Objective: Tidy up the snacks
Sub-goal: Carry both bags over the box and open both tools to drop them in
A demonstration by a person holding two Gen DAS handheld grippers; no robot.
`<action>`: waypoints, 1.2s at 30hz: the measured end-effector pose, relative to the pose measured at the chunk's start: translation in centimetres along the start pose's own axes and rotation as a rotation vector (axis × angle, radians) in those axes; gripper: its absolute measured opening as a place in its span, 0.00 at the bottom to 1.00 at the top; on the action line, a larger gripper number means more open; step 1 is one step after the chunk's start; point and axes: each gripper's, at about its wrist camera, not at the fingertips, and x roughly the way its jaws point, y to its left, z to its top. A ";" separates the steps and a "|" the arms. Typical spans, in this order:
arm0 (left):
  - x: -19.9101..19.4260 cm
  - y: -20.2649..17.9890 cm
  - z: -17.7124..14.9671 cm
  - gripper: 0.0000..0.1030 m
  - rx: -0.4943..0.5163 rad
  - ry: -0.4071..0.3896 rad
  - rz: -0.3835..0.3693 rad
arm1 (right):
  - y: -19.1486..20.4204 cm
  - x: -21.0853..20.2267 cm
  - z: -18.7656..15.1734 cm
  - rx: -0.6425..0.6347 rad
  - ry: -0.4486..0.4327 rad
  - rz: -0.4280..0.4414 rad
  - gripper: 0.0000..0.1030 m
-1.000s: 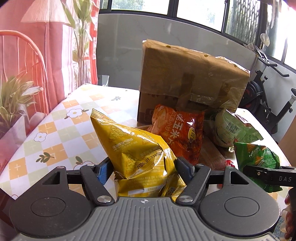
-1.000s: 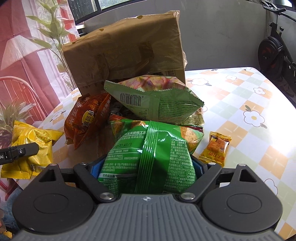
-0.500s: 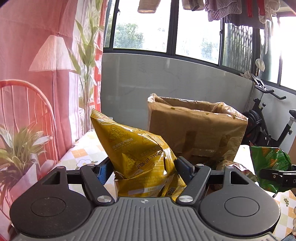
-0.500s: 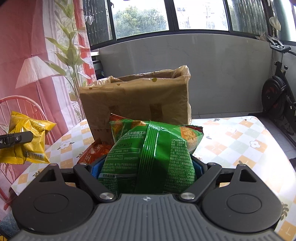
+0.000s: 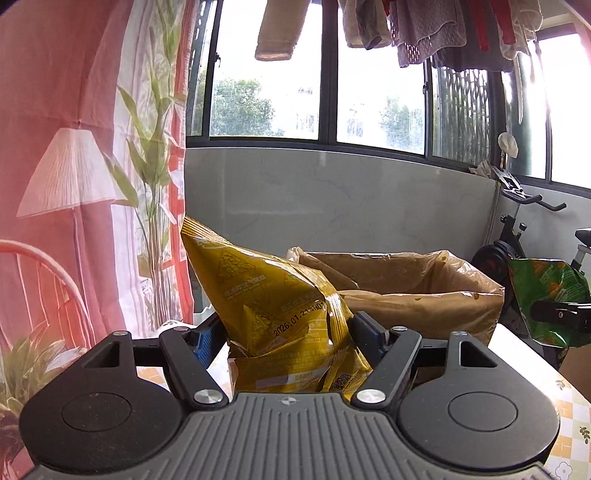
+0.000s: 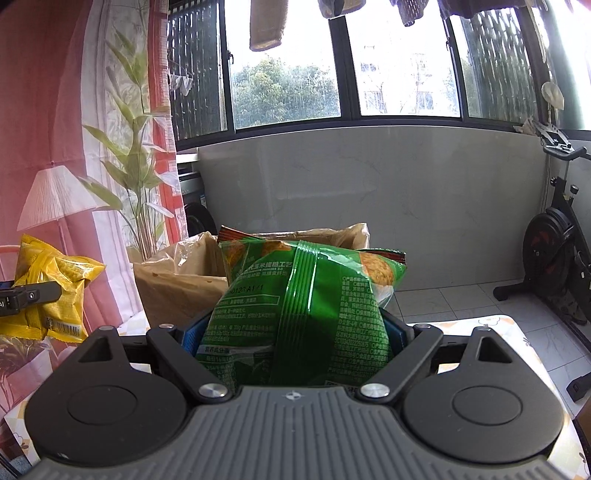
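My left gripper (image 5: 286, 334) is shut on a yellow snack bag (image 5: 273, 306), held up in the air with its top corner pointing up and left. Behind it stands a brown box lined with a plastic bag (image 5: 413, 284), its top open. My right gripper (image 6: 293, 334) is shut on a green snack bag (image 6: 306, 306), held in front of the same lined box (image 6: 177, 284). In the left wrist view the green bag (image 5: 546, 295) shows at the right edge; in the right wrist view the yellow bag (image 6: 55, 288) hangs at the far left.
The flower-patterned tablecloth (image 5: 569, 435) shows at the lower right. An exercise bike (image 6: 554, 251) stands on the tiled floor to the right. A pink curtain with a lamp print (image 5: 66, 177) and a tall plant (image 6: 136, 173) are at the left. Laundry (image 5: 424, 29) hangs above the window.
Both grippers have risen with their bags, and the views have tilted up. The snacks on the table have dropped out of sight, and the box's open top now shows.
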 end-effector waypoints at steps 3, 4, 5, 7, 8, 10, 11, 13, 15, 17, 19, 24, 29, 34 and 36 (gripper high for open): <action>1.2 -0.6 1.1 0.73 0.023 -0.006 -0.011 | -0.2 1.0 1.1 -0.002 -0.013 0.005 0.86; 1.8 -0.9 1.7 0.73 0.028 -0.011 -0.018 | -0.2 1.3 1.4 -0.001 -0.017 0.009 0.86; 2.2 -1.1 2.2 0.73 0.030 -0.015 -0.022 | -0.3 1.8 2.0 -0.005 -0.020 0.014 0.86; 3.3 -1.3 3.3 0.73 0.033 -0.027 -0.031 | -0.2 3.0 3.0 -0.022 -0.017 0.021 0.86; 3.7 -1.5 3.7 0.73 0.034 -0.031 -0.039 | -0.1 3.7 3.5 -0.030 -0.015 0.024 0.86; 5.2 -2.0 4.9 0.73 0.037 -0.044 -0.067 | -0.1 4.9 4.5 -0.050 -0.018 0.035 0.86; 6.0 -2.3 5.4 0.73 0.040 -0.045 -0.074 | 0.0 5.8 5.1 -0.065 -0.021 0.041 0.86; 7.3 -3.0 6.3 0.73 0.053 -0.047 -0.088 | 0.1 7.3 6.0 -0.086 -0.016 0.046 0.86; 9.2 -3.8 7.0 0.74 0.080 -0.048 -0.103 | 0.0 9.1 6.8 -0.108 -0.013 0.055 0.86; 11.1 -4.3 7.6 0.74 0.089 -0.037 -0.111 | 0.0 11.1 7.4 -0.128 -0.001 0.058 0.86; 13.4 -4.8 8.0 0.74 0.094 -0.006 -0.126 | 0.1 13.0 7.5 -0.137 0.019 0.064 0.86; 18.0 -5.1 8.4 0.74 0.081 0.077 -0.135 | -0.3 17.1 7.2 -0.100 0.096 0.079 0.86; 20.7 -4.7 7.8 0.83 0.037 0.128 -0.148 | -1.0 19.7 6.8 -0.030 0.159 0.057 0.90; 21.9 -3.7 7.0 0.86 0.028 0.158 -0.117 | -1.6 20.4 6.7 0.015 0.203 0.078 0.90; 21.7 -3.2 7.0 0.86 0.027 0.159 -0.121 | -1.8 19.8 6.8 0.014 0.195 0.086 0.90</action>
